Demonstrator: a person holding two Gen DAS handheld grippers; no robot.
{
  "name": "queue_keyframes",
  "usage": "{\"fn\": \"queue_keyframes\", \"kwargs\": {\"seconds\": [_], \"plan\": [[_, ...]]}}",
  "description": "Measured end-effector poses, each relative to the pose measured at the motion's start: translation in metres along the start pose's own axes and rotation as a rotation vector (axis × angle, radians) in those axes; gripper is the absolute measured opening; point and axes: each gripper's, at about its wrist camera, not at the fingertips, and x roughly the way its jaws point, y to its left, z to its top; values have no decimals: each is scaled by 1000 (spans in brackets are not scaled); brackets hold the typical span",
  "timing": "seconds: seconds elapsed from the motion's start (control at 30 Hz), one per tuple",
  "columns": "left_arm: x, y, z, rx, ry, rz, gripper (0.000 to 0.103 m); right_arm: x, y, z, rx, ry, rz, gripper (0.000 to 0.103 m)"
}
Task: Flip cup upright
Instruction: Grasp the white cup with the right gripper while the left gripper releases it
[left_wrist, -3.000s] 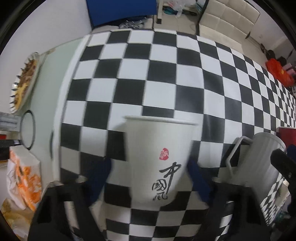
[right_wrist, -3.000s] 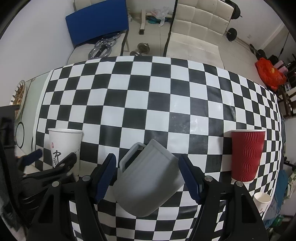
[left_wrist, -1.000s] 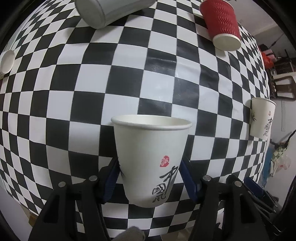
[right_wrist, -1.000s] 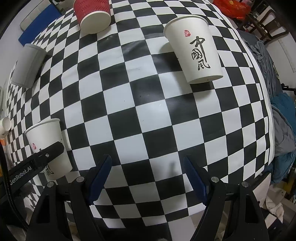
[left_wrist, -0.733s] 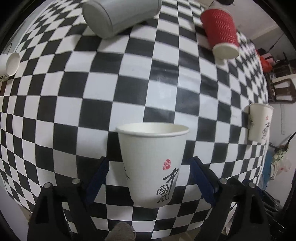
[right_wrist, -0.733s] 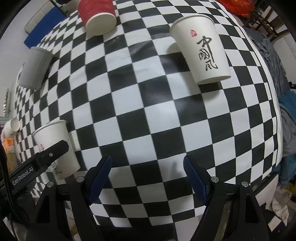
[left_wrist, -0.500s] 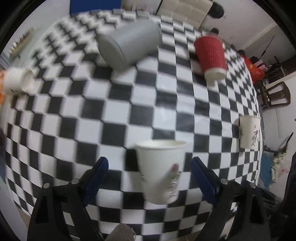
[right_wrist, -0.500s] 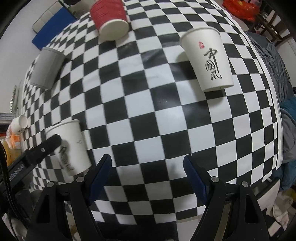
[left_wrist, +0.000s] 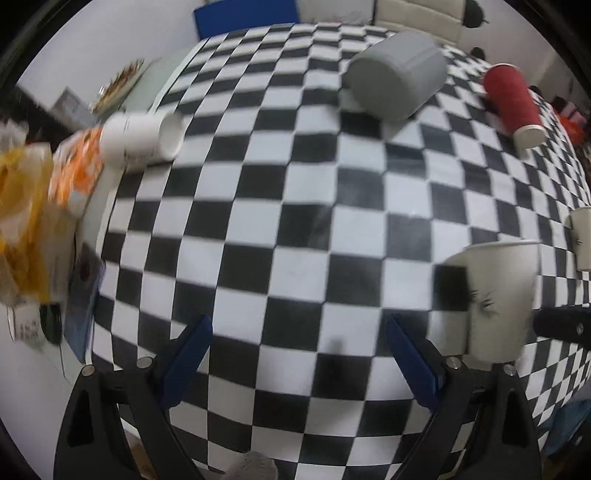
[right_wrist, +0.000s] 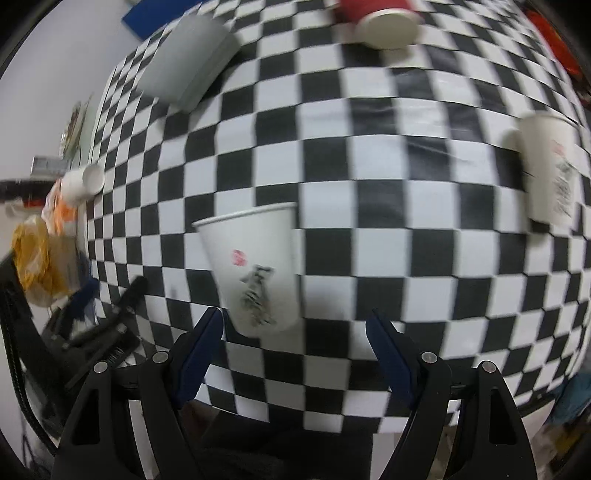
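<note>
Left wrist view, gripper: the left gripper has its blue-padded jaws spread wide with nothing between them, only the checkered tablecloth.
Left wrist view, task cup: the white paper cup with black brush lettering stands upright, mouth up, off to the right, outside the jaws.
Left wrist view, others: a small white cup lies on its side at the table's left edge beside orange and yellow snack bags; a grey mug lies tipped; a red ribbed cup is seen far right.
Right wrist view, gripper: the right gripper is likewise wide open and empty.
Right wrist view, task cup: the same cup stands upright just ahead of the left finger.
Right wrist view only: a second lettered paper cup in full at right, and the left gripper's black frame at lower left.
</note>
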Motion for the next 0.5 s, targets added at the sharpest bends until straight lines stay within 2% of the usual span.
{"fn": "queue_keyframes", "kwargs": {"seconds": [0.33,0.37,0.43,0.5], "plan": [[21,24,-11,-38,44,-15,96,55,28,39,-32,135,-47,80],[22,24,-11,-38,44,-16,96,57,25,39,-33,141,-50,79],[23,25,-11,-34,48,-18,96,64,29,42,-32,150,-53,69],[25,26,-10,-33,53,-23,96,67,30,43,-25,149,-47,67]]}}
